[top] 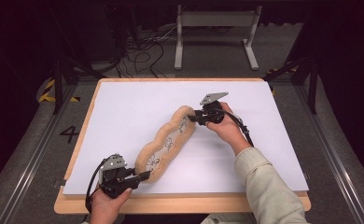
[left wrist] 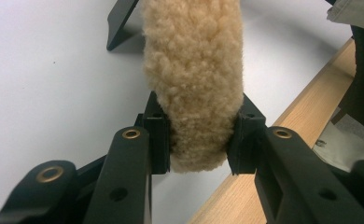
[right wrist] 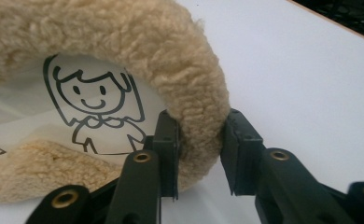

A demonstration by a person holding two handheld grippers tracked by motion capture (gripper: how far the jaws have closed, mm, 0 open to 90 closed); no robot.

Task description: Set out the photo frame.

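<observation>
While the high view looks down on the whole white table (top: 124, 107), a long fluffy tan mat (top: 167, 142) lies slanted across its middle, with black line drawings on its pale inner part. The left gripper (top: 145, 176) bites the near end of the mat, close to the wooden front edge (top: 180, 201) of the table. The right gripper (top: 192, 117) sits at the far end, held by a hand (top: 224, 126) with a pale sleeve (top: 269, 186).

Up close, the left gripper view shows what the high view cannot: both black pads squeeze the woolly rim (left wrist: 194, 84) from each side, so the left gripper (left wrist: 199, 140) holds it tight.

From the right gripper view, the right gripper (right wrist: 199, 149) has the fluffy rim (right wrist: 203, 121) between its jaws. The left pad presses the wool; the right pad is right at it, and touch there is hard to tell. This view also shows a drawing of a smiling girl (right wrist: 94, 105) on the pale cloth, which is just small marks from above.
</observation>
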